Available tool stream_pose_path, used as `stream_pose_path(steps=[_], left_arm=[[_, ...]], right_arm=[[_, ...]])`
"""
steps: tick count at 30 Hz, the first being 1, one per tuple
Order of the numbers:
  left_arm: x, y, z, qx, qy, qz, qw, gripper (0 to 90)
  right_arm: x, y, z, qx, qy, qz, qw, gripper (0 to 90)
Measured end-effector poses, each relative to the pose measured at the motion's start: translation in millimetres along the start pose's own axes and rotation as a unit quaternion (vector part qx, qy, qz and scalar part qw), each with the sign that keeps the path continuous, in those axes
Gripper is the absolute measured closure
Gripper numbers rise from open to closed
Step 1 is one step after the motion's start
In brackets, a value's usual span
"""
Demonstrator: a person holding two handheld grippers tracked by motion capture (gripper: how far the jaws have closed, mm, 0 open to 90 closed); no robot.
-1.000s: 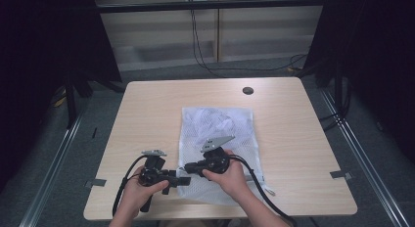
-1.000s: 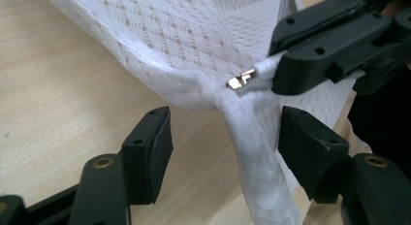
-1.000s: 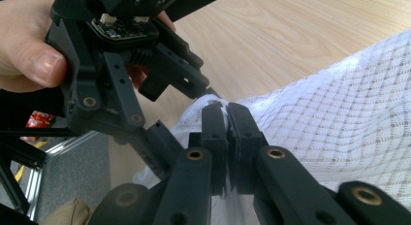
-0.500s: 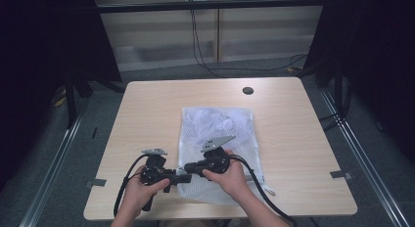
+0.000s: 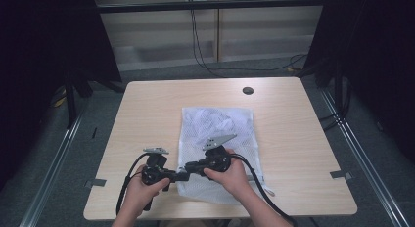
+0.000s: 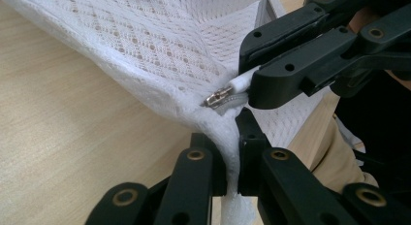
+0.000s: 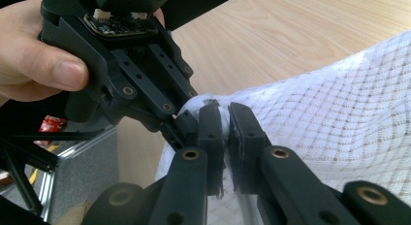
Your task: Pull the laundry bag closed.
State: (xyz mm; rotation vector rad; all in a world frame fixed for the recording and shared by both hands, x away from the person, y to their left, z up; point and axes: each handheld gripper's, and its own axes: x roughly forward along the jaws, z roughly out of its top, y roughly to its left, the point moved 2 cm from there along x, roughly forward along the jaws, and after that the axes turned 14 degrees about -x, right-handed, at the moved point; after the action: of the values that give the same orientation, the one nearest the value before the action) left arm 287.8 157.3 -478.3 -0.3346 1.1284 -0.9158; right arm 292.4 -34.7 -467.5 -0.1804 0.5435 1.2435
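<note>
I work at a pale wooden worktop (image 5: pixel 147 119) with a white mesh laundry bag (image 5: pixel 220 124) lying flat on it, right of the middle, its near end close to the front edge. Both my grippers meet at the bag's near left corner.

My left gripper (image 6: pixel 231 152) has just been closing, and its jaws now pinch a fold of the bag's thick white edge seam between them; the mesh bunches up out of the gap. In the high view this left gripper (image 5: pixel 180 175) sits just off the bag's left edge, held in my left hand (image 5: pixel 142 190).

My right gripper (image 7: pixel 226 125) is clamped on the same corner, jaws nearly together with white fabric squeezed between the pads. In the left gripper view its black jaws come in from the upper right and grip the small white tab of the zipper pull (image 6: pixel 220 95), whose metal end pokes out just beside my left jaws. My right hand (image 5: pixel 230 175) rests on the bag's near end.

The two sets of jaws lie tip to tip, almost touching.
</note>
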Motion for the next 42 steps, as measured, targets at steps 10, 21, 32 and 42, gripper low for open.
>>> stream_pose_path(steps=[10,21,32,42], left_arm=[[0.0,-0.4,0.6,0.006,-0.006,0.003,1.0000,87.4],[-0.4,0.1,0.4,0.010,-0.005,0.003,0.9999,87.7],[-3.0,-1.7,0.6,-0.001,-0.011,-0.005,0.9999,87.9],[-5.4,-0.3,0.1,-0.013,-0.010,-0.011,0.9998,88.2]], right_arm=[[0.4,-0.3,0.4,0.011,-0.007,0.008,0.9999,76.6],[3.2,-1.3,0.2,0.016,-0.006,0.014,0.9998,82.5],[-2.5,-1.8,2.8,0.016,-0.005,0.013,0.9998,86.8],[-10.5,-0.2,3.6,-0.006,0.002,0.011,0.9999,86.9]])
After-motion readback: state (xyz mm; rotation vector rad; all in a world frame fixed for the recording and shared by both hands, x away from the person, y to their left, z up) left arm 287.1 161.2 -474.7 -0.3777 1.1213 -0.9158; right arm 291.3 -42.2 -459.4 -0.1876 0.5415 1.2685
